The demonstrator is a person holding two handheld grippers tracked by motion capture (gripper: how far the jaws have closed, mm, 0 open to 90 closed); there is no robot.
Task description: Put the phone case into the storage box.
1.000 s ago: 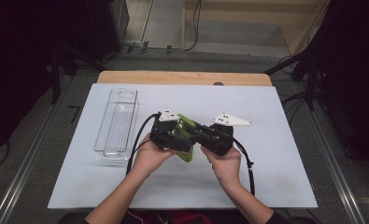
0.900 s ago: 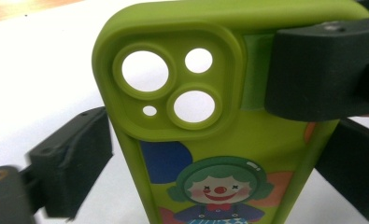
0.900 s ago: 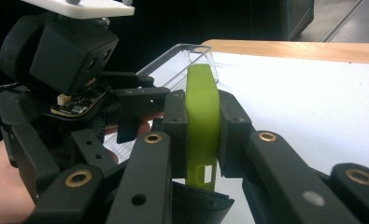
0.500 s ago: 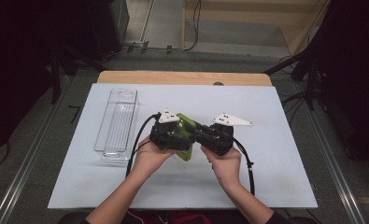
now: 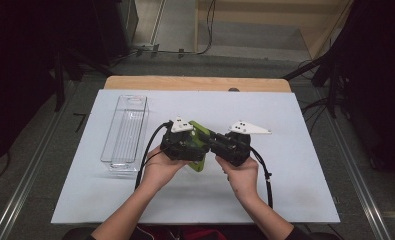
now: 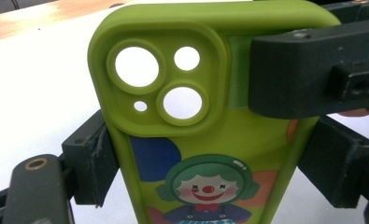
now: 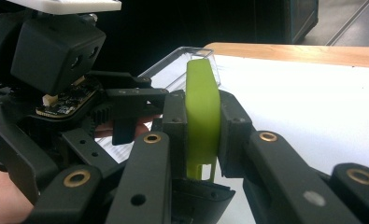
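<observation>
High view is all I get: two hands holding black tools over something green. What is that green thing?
Observer: A lime green phone case, seen back-side on in the left gripper view, with camera cut-outs near its top.
Operator: Is it plain green?
Observer: No, a cartoon clown with green hair and a red nose is printed on it.
Operator: Which tool has hold of it?
Observer: Both. The left gripper clamps its two long edges; the right gripper pinches its front and back faces.
Operator: And that see-through thing at the left?
Observer: A clear plastic tray, nothing visible in it, lying on the white mat.
</observation>
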